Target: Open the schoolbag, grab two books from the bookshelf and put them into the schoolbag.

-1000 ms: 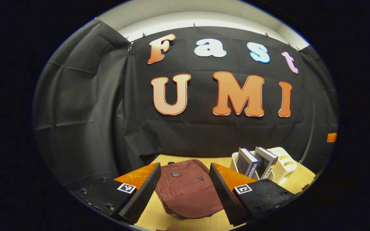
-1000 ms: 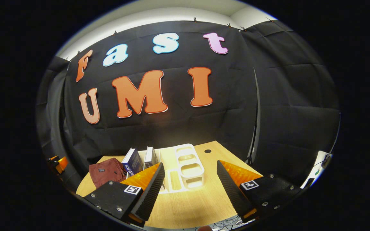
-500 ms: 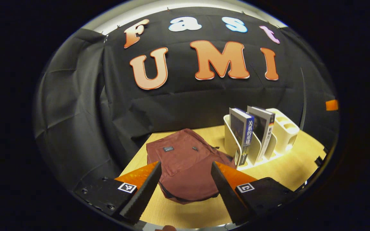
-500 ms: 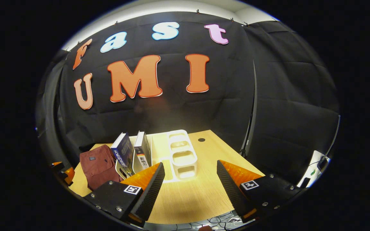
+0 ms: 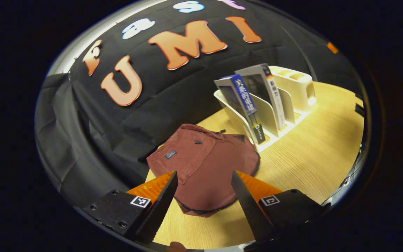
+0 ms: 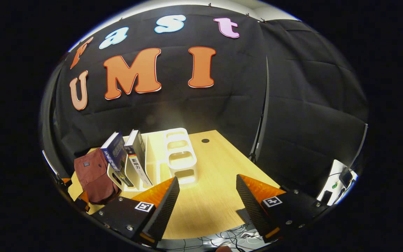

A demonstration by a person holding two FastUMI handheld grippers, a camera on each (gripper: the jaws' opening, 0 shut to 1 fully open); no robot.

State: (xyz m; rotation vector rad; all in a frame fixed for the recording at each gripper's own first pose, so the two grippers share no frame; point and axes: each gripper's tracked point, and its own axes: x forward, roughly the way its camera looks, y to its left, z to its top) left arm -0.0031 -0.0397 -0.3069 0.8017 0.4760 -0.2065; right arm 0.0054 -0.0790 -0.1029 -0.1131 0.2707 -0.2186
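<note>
In the right gripper view we are holding the right gripper (image 6: 205, 206) with its fingers spread wide over the bare wooden table (image 6: 219, 182). Far to the left, two books (image 6: 126, 159) are leaning in the white bookshelf (image 6: 178, 157), and the maroon schoolbag (image 6: 93, 176) is lying just left of it, flap closed.

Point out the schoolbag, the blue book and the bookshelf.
schoolbag (image 5: 205, 168), left gripper view, middle of its front flap.
blue book (image 5: 245, 101), left gripper view, its spine.
bookshelf (image 6: 180, 159), right gripper view, its compartment block.
</note>
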